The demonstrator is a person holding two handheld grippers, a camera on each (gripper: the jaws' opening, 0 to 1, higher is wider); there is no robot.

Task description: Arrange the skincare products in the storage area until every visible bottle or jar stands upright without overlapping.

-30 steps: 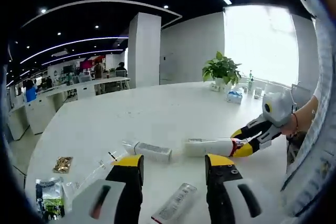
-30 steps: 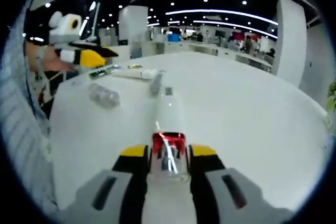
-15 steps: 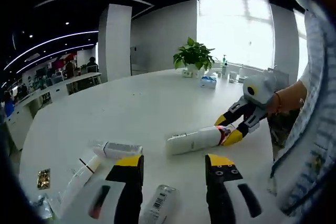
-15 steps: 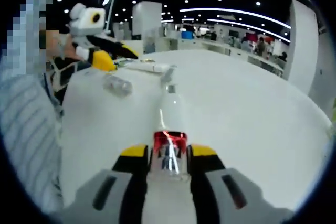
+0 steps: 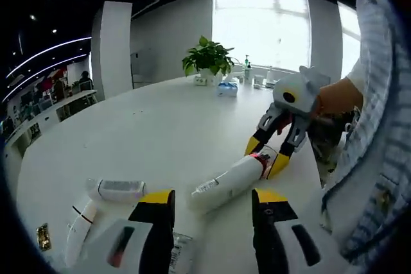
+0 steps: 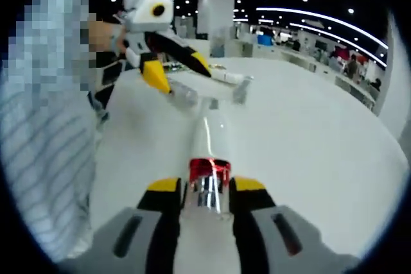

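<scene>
White bottle (image 5: 228,181) lies tilted across the lower centre of the left gripper view on the white table (image 5: 160,126), its red-banded cap end clamped between the right gripper (image 5: 270,158) jaws. Left gripper (image 5: 212,200) jaws stand apart, holding nothing. A small jar (image 5: 119,189) and white tube (image 5: 80,219) lie at lower left.

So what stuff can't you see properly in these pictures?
- White bottle, right gripper view: its cap end sits hidden between the right claw.
- Clear bottle, left gripper view: mostly covered by the left claw.
- Bottle labels, left gripper view: print too small to read.
- Left claw, right gripper view: hides the items behind it.
</scene>
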